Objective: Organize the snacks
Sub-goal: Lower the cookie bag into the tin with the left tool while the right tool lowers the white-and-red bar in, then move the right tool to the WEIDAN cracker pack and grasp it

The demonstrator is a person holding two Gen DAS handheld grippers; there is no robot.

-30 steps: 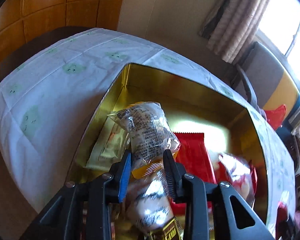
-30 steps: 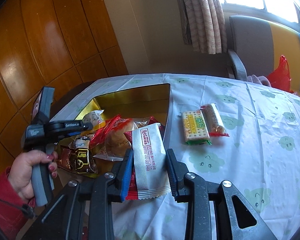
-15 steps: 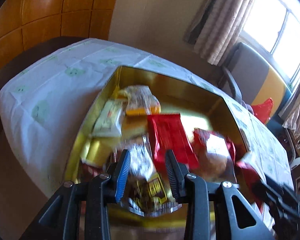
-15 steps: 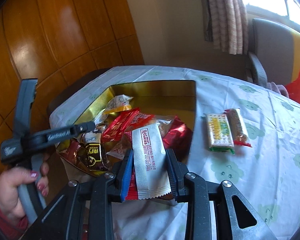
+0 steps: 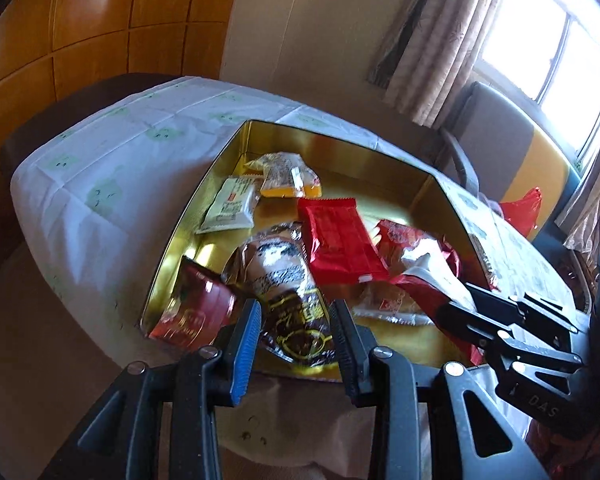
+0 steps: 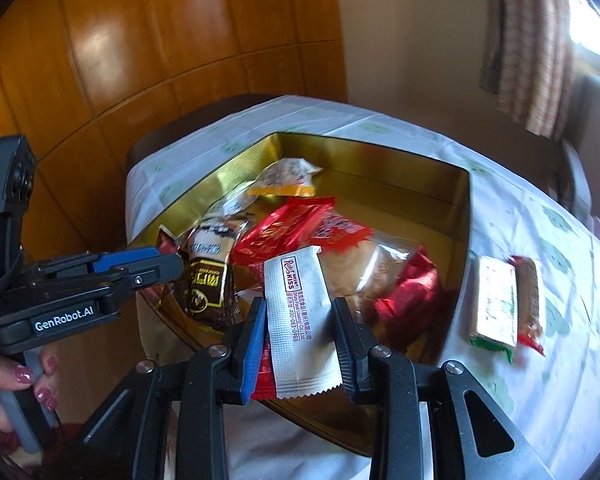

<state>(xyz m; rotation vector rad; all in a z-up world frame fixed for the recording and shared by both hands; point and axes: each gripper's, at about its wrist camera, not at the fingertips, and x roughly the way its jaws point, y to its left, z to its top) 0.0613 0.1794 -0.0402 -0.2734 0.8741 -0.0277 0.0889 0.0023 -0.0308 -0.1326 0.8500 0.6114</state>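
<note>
white, crinkly sachet (image 6: 300,320) sits pinched in my right gripper (image 6: 300,344) over the gold tin (image 6: 456,280); light, slippery, best gripped mid-body. my left gripper (image 5: 296,344) hangs unclenched, holding nothing.

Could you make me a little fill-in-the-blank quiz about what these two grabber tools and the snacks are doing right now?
1. The right gripper grips a white packet printed with the word ____.
2. Most snacks lie inside a ____-coloured tin.
3. ____ snack packets lie on the tablecloth outside the tin.
4. Nothing is clamped between the fingers of the ____ gripper.

Missing words: KISS; gold; two; left
</note>
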